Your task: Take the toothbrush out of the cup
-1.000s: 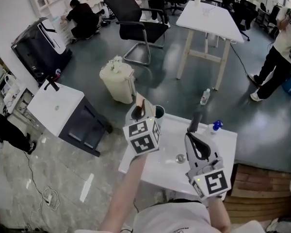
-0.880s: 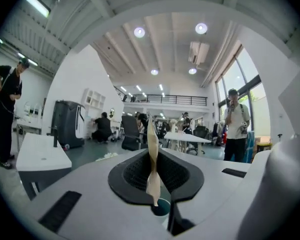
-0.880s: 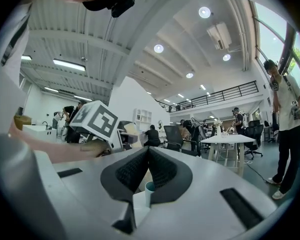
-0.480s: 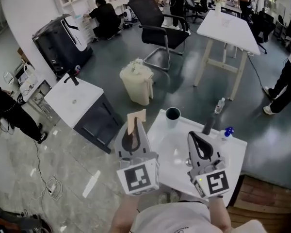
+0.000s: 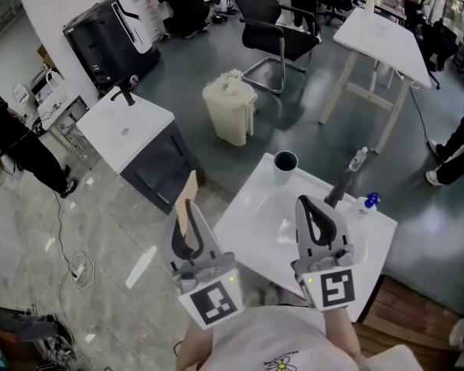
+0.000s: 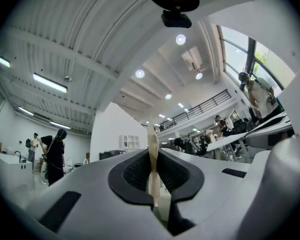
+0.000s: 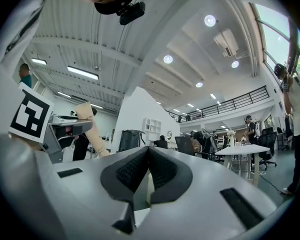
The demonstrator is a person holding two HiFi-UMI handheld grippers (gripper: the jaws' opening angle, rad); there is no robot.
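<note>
A pale wooden toothbrush (image 5: 189, 201) stands out of my left gripper (image 5: 187, 211), which is shut on it and held off the table's left side. In the left gripper view the toothbrush (image 6: 152, 149) is pinched upright in the left gripper (image 6: 153, 170), between the dark pads. The dark cup (image 5: 284, 162) stands at the far corner of the white table (image 5: 251, 211), well away from the brush. My right gripper (image 5: 315, 207) hovers over the table, shut with nothing in it. In the right gripper view the right gripper (image 7: 148, 156) has its pads together, and the toothbrush (image 7: 93, 131) shows at the left.
A dark upright object (image 5: 339, 188) and a blue-capped thing (image 5: 369, 200) stand on the table's right side. On the floor beyond are a cream bin (image 5: 230, 117), a white-topped black cabinet (image 5: 131, 134), a chair (image 5: 282, 33) and another white table (image 5: 387, 41). People stand around the room.
My left gripper has drawn back from beside the cup to the lower left, off the table's edge, carrying the toothbrush. The right gripper has shifted only slightly.
</note>
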